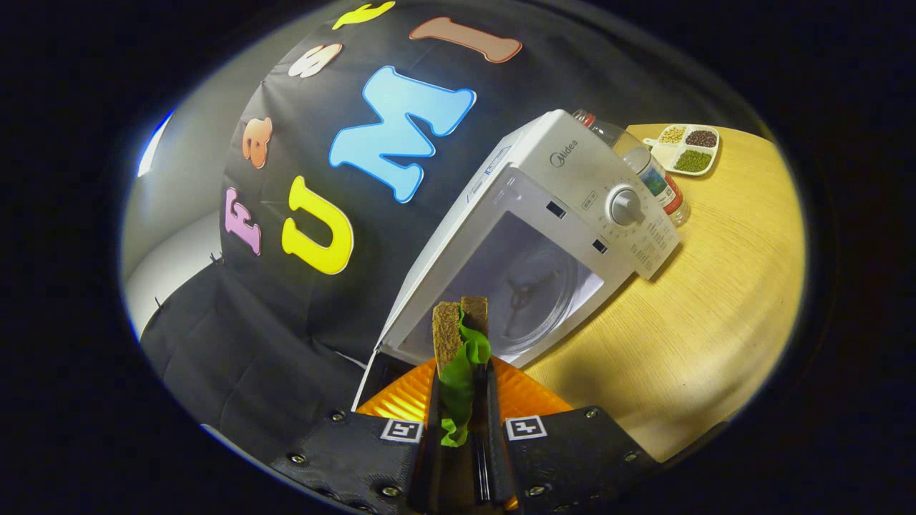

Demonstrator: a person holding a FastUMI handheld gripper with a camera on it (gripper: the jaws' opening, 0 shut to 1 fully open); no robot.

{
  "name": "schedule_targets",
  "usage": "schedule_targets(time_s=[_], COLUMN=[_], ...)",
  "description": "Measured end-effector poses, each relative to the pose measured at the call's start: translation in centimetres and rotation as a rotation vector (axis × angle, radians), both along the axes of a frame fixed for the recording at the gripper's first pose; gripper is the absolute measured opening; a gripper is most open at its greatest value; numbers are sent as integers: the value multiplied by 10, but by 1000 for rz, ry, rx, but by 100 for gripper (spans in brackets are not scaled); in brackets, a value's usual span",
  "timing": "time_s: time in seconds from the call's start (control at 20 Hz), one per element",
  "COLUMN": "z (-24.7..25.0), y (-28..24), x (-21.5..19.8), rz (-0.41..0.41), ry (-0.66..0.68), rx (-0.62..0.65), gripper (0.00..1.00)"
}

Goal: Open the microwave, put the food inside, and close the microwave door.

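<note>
Jaws clamped on the sandwich (458, 336), lettuce hanging out, held edge-up so it slides straight in. Microwave (544, 236) at 12 o'clock is already open, cavity facing it.

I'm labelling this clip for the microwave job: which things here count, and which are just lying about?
Part of the job:
- gripper, shut on the sandwich
- microwave, door open
- glass turntable inside

Lying about:
- bottle behind the microwave
- divided dish of beans
- wooden table

Wooden table (715, 300): microwave (572, 186), bottle (655, 179) behind, divided dish (688, 149) beyond.
</note>
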State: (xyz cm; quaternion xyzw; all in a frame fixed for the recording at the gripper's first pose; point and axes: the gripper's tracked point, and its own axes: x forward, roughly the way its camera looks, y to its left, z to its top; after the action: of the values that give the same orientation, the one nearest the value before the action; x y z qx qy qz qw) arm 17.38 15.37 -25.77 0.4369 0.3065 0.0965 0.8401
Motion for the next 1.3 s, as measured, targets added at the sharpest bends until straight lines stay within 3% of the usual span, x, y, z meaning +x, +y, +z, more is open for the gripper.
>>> schedule_targets(time_s=[0.35,0.75,0.95,1.15,1.3], z=[-53,-108,-125,-133,-122], y=[20,36,25,2,-16], x=[69,110,109,99,87], rz=[-145,-155,-157,-127,-113], ry=[-16,1,46,63,40], rx=[15,-65,-137,-281,-388], gripper=[27,27,35,59,97])
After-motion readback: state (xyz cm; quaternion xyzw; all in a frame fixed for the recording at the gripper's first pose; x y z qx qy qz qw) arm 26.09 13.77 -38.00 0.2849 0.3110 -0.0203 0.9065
